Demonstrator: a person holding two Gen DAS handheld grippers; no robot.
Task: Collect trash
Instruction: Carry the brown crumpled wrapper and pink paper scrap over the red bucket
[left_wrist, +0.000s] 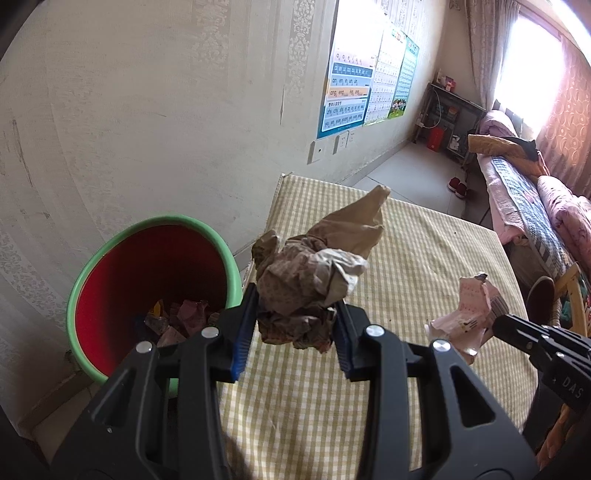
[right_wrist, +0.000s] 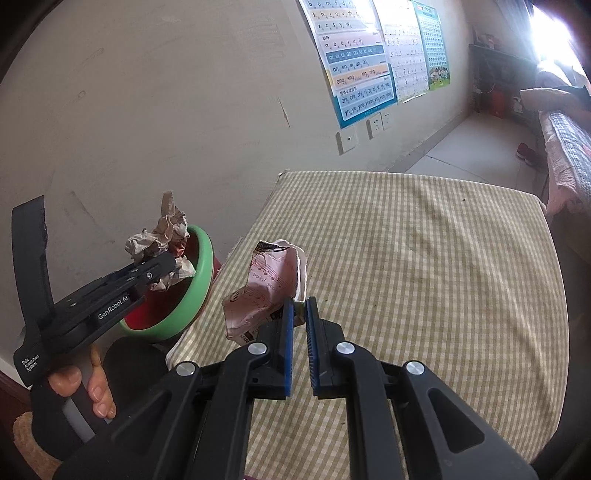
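Both jaws are clamped on trash. Left gripper (left_wrist: 295, 321) pinches a crumpled brown paper wad (left_wrist: 314, 273) across its lower half, pads set wide by the bulk. Right gripper (right_wrist: 300, 332) has its pads nearly together on the edge of a pink printed wrapper (right_wrist: 266, 291).

Where things are: the wad is up off the checked tablecloth (left_wrist: 406, 258), just beside the green-rimmed red bin (left_wrist: 147, 273) standing at the table's left edge against the wall. The right wrist view puts the wad about over the bin's rim, though fisheye distortion makes that hard to confirm. Bin already has scraps at the bottom. The wrapper hangs above the cloth, nearer mid-table.

Handling, my read:
- Both pieces are light, soft and springy. No breakage risk.
- The wad is bulky, so the grip across its middle looks secure; its loose tail sticks up and may catch the rim.
- The wrapper is thin, likely slick film, held only by one edge. It could slide out if swung fast. Gripping deeper, over a fold, would be safer.
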